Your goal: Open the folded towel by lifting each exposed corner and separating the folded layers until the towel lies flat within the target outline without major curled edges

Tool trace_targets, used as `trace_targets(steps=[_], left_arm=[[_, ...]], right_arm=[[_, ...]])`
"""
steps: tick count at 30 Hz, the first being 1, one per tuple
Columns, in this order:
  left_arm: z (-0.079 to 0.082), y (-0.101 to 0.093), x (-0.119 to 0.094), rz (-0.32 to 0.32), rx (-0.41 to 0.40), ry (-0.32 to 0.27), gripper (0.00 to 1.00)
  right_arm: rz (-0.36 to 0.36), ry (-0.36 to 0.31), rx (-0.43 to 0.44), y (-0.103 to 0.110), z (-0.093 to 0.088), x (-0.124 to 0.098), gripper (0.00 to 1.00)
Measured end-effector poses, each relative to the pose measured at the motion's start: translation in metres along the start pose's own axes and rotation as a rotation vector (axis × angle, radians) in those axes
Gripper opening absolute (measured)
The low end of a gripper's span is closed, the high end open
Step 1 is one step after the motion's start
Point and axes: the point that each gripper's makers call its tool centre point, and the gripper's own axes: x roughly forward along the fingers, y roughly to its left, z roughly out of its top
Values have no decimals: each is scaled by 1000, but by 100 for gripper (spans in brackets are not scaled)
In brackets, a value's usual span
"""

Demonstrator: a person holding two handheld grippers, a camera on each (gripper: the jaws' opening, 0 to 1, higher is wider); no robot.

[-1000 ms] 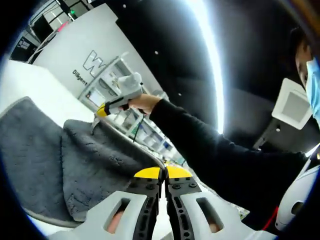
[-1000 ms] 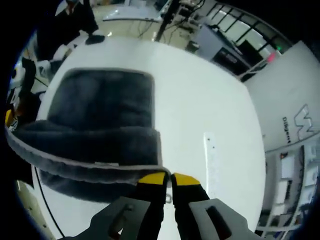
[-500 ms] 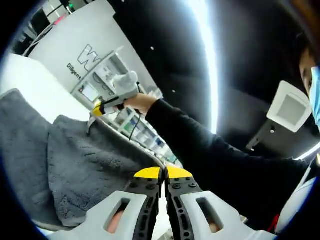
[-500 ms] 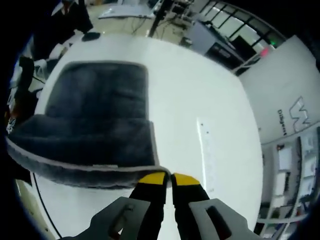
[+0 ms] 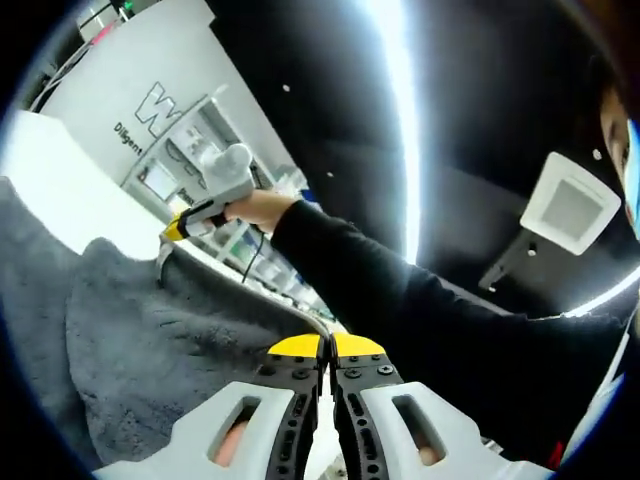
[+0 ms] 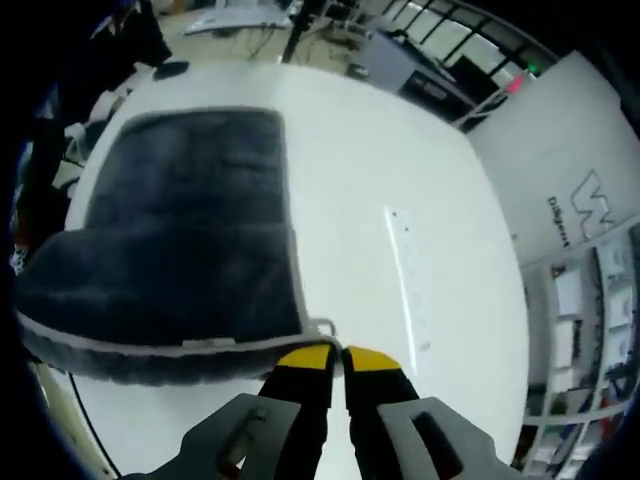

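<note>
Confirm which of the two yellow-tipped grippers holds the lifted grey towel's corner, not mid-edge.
The right yellow-tipped gripper: the grey towel's pale-trimmed corner ends at its tips. The left yellow-tipped gripper grips along the raised edge.

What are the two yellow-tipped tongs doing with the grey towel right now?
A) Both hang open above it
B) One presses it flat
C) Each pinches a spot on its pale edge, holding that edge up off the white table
C: the right tongs and left tongs are each shut on the towel border, raised off the table.

One grey towel, one white table, two tongs.
</note>
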Motion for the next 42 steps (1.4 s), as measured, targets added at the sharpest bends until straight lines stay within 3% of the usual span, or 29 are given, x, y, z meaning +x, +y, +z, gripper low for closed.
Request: trace_targets(steps=[19, 32, 42], left_arm=[[-10, -16, 28, -63, 14, 37, 0], [-20, -26, 51, -93, 5, 56, 0], [-31, -35, 70, -115, 4, 78, 0]], right_arm=[[-21, 30, 45, 7, -51, -9, 0], [-47, 13, 109, -4, -83, -23, 0], [-70, 33, 149, -10, -120, -35, 0]])
